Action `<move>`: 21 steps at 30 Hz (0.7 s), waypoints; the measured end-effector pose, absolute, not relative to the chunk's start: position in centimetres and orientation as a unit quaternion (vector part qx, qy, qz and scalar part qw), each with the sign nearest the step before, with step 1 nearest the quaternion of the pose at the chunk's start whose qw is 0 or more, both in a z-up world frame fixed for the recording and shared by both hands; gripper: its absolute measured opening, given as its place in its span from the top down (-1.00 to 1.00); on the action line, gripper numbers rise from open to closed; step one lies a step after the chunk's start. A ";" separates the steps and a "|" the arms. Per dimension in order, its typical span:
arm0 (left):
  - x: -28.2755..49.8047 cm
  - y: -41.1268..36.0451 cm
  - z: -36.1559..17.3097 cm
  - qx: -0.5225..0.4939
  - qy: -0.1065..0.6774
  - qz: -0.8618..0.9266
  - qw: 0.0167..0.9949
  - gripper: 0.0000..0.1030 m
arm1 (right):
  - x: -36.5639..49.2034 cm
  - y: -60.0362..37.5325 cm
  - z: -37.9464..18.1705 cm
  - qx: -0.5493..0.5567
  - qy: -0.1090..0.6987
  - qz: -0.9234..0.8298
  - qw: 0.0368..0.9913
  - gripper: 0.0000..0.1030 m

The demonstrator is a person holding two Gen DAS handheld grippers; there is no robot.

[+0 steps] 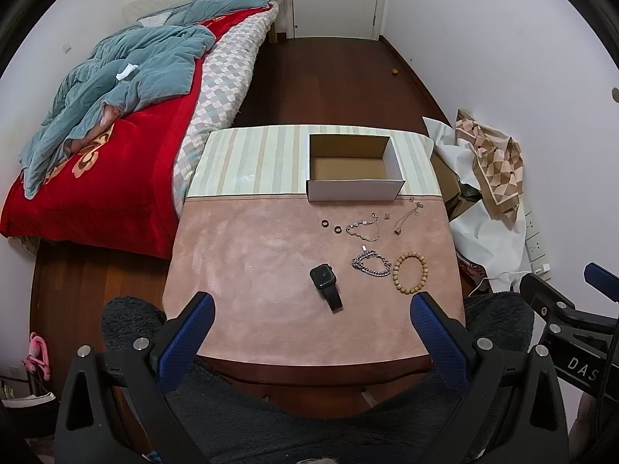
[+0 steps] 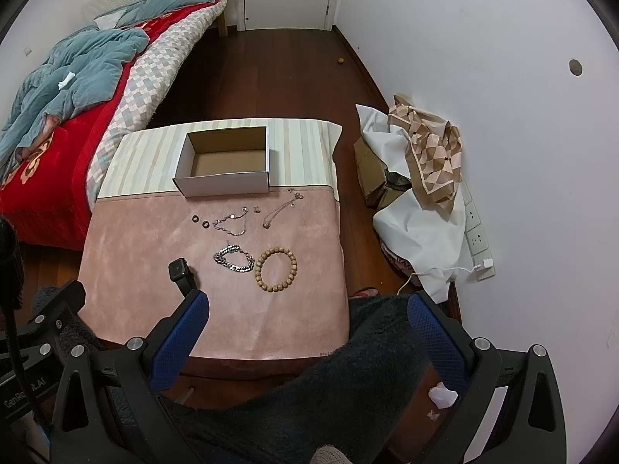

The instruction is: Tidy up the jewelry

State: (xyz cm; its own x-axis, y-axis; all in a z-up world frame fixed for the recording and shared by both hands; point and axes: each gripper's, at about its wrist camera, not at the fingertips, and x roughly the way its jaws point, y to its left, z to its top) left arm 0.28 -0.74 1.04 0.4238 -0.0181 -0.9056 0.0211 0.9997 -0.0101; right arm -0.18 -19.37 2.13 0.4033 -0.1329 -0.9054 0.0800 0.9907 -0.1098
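An open, empty cardboard box [image 1: 354, 189] [image 2: 224, 181] stands at the table's far side. In front of it on the pink mat [image 1: 251, 270] [image 2: 135, 270] lie two dark rings [image 1: 330, 226] [image 2: 200, 221], a thin silver chain [image 1: 363, 228] [image 2: 232, 224], a necklace [image 1: 406, 218] [image 2: 280, 207], a heavy silver bracelet [image 1: 371, 263] [image 2: 234, 259], a wooden bead bracelet [image 1: 411, 273] [image 2: 276, 269] and a black watch [image 1: 325, 280] [image 2: 181, 270]. My left gripper [image 1: 313, 309] and right gripper [image 2: 309, 309] are both open and empty, held back over the table's near edge.
A bed [image 1: 116, 135] with a red blanket and blue quilt stands left of the table. A heap of cloth and cardboard [image 2: 418, 178] lies on the floor to the right, by the wall. A dark fuzzy garment [image 2: 348, 386] covers the foreground.
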 end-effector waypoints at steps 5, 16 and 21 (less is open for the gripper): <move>0.2 -0.6 1.1 0.001 0.534 -0.011 0.845 -1.00 | -0.2 -19.3 2.2 -0.024 0.542 -0.064 0.838 -1.00; 1.2 -0.2 -0.3 0.010 0.529 -0.007 0.849 -1.00 | 0.7 -20.0 1.4 0.003 0.522 -0.061 0.851 -1.00; 5.1 0.7 -4.8 0.028 0.530 0.039 0.846 -1.00 | 4.0 -21.6 -2.8 0.020 0.529 -0.084 0.844 -1.00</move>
State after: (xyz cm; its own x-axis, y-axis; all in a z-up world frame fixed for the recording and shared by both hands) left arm 5.06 0.67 -4.76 0.4344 0.0961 -0.8956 -0.0375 0.9954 0.0886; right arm 4.05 -21.57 -2.78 0.4253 -0.1214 -0.8969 0.1639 0.9849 -0.0556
